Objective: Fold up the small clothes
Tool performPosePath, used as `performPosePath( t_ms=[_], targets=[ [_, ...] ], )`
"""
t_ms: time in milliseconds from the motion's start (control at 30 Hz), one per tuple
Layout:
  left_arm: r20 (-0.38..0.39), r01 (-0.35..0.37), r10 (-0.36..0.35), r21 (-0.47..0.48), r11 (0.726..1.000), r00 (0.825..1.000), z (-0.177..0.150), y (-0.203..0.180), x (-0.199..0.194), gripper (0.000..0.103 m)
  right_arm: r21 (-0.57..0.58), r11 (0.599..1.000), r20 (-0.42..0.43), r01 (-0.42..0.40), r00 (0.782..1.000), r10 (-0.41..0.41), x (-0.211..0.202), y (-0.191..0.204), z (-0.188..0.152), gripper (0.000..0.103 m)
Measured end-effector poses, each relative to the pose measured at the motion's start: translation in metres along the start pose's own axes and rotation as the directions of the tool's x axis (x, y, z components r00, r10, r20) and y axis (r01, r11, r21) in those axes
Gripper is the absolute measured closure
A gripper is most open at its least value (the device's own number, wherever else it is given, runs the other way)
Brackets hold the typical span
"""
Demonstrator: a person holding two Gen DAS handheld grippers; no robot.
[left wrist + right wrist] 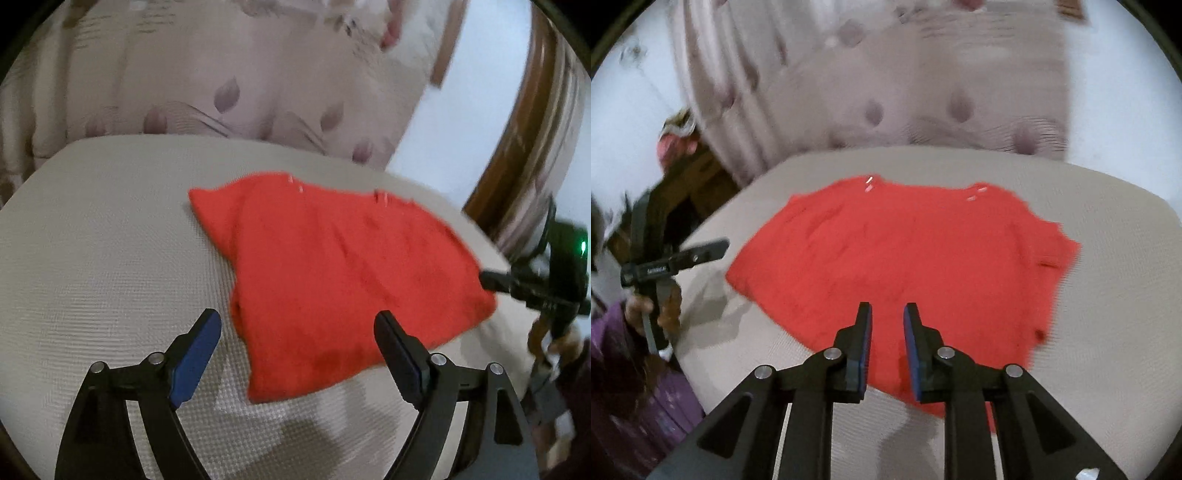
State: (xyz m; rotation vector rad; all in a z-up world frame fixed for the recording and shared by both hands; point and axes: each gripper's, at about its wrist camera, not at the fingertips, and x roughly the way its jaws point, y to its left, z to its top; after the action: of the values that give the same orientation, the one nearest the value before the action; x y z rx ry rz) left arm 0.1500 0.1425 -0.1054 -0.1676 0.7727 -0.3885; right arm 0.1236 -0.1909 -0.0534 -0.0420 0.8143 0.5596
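Above the near edge of the cushion [92,240], the left gripper [297,347] is hovering with jaws spread wide, gripping nothing. The right gripper [887,332] is hovering with jaws narrowed but parted, nothing between them. The red garment [905,258] is lying flat mid-cushion, neckline far. Best practice, likely: pinch near hem corners cleanly, lifting evenly. Bare cushion is bordering every garment edge; the patterned backrest [240,92] is limiting far travel.

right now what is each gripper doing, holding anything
left gripper: open wide, holding nothing, above the red garment.
right gripper: slightly open, narrow gap, nothing between its fingers.
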Motion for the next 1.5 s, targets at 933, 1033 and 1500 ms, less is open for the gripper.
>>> performPosePath(
  t_ms=[933,1033,1500],
  targets=[
    [-0.106,0.142,-0.167,-0.211,0.967,0.98,0.07,0.066,0.076,0.018,0.202,0.978,0.075,0.057,0.994,-0.074,0.016,-0.054,0.007,0.066],
    [-0.115,0.203,-0.228,-0.198,0.959,0.967,0.081,0.066,0.089,0.018,0.2,0.978,0.072,0.057,0.995,-0.073,0.022,-0.05,0.002,0.062],
    [-0.077,0.04,-0.042,-0.028,0.999,0.996,0.085,0.037,0.101,0.084,0.171,0.981,0.036,0.091,0.994,-0.099,0.04,-0.038,-0.004,0.03]
  ],
)
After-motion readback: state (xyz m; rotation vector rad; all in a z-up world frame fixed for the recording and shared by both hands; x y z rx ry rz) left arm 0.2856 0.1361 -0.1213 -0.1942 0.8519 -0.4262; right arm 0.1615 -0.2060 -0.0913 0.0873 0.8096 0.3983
